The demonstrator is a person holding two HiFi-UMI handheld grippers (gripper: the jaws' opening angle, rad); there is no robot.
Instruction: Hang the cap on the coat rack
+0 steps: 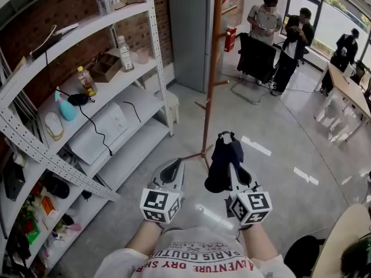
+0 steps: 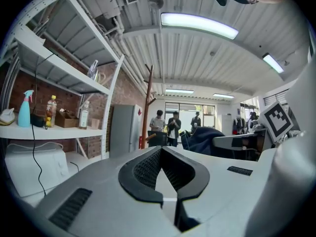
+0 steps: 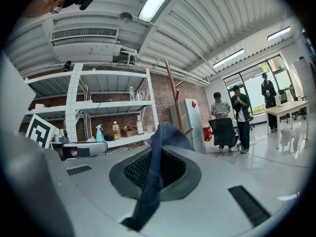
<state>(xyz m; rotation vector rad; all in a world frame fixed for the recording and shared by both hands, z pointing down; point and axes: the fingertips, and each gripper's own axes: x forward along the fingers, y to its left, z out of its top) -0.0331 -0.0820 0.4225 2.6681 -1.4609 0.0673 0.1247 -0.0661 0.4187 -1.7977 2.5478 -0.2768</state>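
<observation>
The wooden coat rack [image 1: 215, 68] stands ahead of me on the grey floor, with short pegs sticking out along its pole. My right gripper [image 1: 232, 160] is shut on the dark navy cap [image 1: 219, 168], which droops over the jaws a short way before the rack's foot. In the right gripper view the cap's cloth [image 3: 152, 181] runs down between the jaws of that gripper [image 3: 160, 132], and the rack [image 3: 174, 95] shows beyond. My left gripper [image 1: 174, 167] is level beside it, shut and empty [image 2: 160, 149]. The left gripper view also shows the rack [image 2: 147, 107] and the cap [image 2: 205, 137].
White metal shelving [image 1: 124, 57] with bottles, a blue spray bottle [image 1: 67, 108] and boxes lines the left wall. A grey cabinet [image 1: 191, 33] stands behind the rack. Three people [image 1: 284, 33] stand by a black chair [image 1: 256, 59] at the back right. Tables [image 1: 348, 91] are at the right.
</observation>
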